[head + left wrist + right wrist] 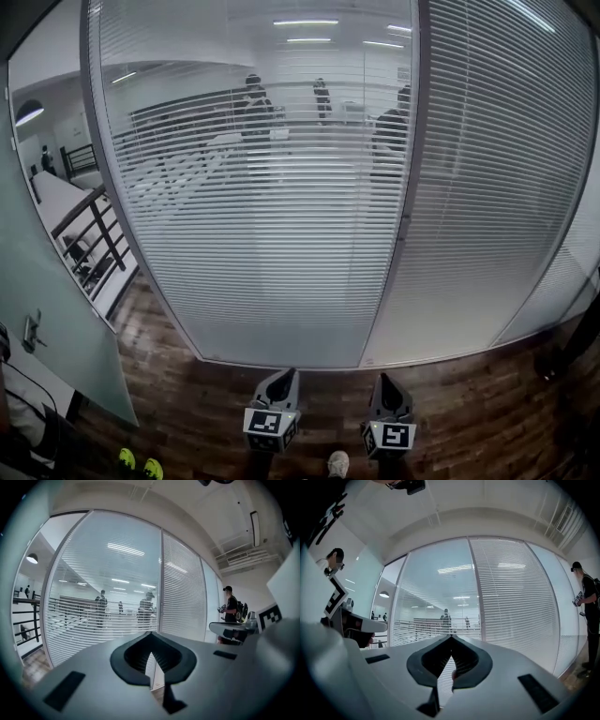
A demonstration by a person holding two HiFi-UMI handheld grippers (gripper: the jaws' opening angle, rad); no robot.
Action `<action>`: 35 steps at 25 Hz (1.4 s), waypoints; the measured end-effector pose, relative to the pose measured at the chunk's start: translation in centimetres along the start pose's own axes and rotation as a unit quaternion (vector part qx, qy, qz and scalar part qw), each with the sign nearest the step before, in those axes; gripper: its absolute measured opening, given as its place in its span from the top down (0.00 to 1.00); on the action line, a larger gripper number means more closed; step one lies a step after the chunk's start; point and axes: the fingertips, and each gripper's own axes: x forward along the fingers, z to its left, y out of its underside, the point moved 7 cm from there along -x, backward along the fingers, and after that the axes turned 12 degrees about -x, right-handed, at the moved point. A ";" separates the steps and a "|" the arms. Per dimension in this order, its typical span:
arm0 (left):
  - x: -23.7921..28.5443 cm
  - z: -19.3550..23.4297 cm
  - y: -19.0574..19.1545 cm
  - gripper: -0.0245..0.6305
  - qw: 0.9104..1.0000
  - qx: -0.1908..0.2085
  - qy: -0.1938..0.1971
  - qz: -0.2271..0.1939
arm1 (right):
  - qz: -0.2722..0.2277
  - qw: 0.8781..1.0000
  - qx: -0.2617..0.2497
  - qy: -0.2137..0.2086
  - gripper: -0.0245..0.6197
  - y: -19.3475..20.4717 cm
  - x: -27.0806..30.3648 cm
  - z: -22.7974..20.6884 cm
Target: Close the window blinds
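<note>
You held both grippers low and close in front of you, side by side at the bottom of the head view, each pointing roughly level toward the glass wall. Your left gripper (284, 374) sat just beside your right gripper (387, 379), and neither touched anything. In its own view the left gripper (150, 633) had its jaws closed tip to tip with nothing between them. The right gripper (451, 637) likewise had its jaws pressed together and empty (the only gap was the curved hollow of the pads below the tips).

The window blinds (262, 234) hung ahead of you, well apart from both grippers, with a strip of wooden floor (187, 403) in between. They were lowered down to the bottom of the glass. On the wide pane straight ahead, the slats were tilted open enough that you could see people (253, 98) beyond. On the pane to the right of the frame post (409, 187), the right-hand slats (497, 187) lay flatter and looked nearly opaque. Both grippers pointed toward the area around that post. In the left gripper view another person (230, 607) stood off to the right, beside the glass.
</note>
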 end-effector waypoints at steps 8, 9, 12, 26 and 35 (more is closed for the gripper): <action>3.0 -0.4 -0.3 0.96 1.000 -0.002 -0.009 -0.003 | 0.008 1.000 0.006 -0.013 0.96 1.0 3.1 -1.8; 3.4 -0.5 -0.5 0.96 1.000 -0.001 -0.008 -0.005 | 0.009 1.000 0.006 -0.013 0.96 1.0 3.4 -2.2; 5.3 -1.1 -0.5 0.96 1.000 0.000 -0.009 -0.006 | -0.001 1.000 0.004 -0.017 0.96 1.2 4.6 -3.5; 9.0 -3.8 0.9 0.96 1.000 -0.002 -0.004 0.012 | 0.017 0.999 0.026 -0.038 0.96 3.3 5.6 -6.6; 9.9 -4.5 1.0 0.96 1.000 0.008 -0.013 0.016 | 0.022 0.998 0.037 -0.046 0.96 3.7 6.4 -7.7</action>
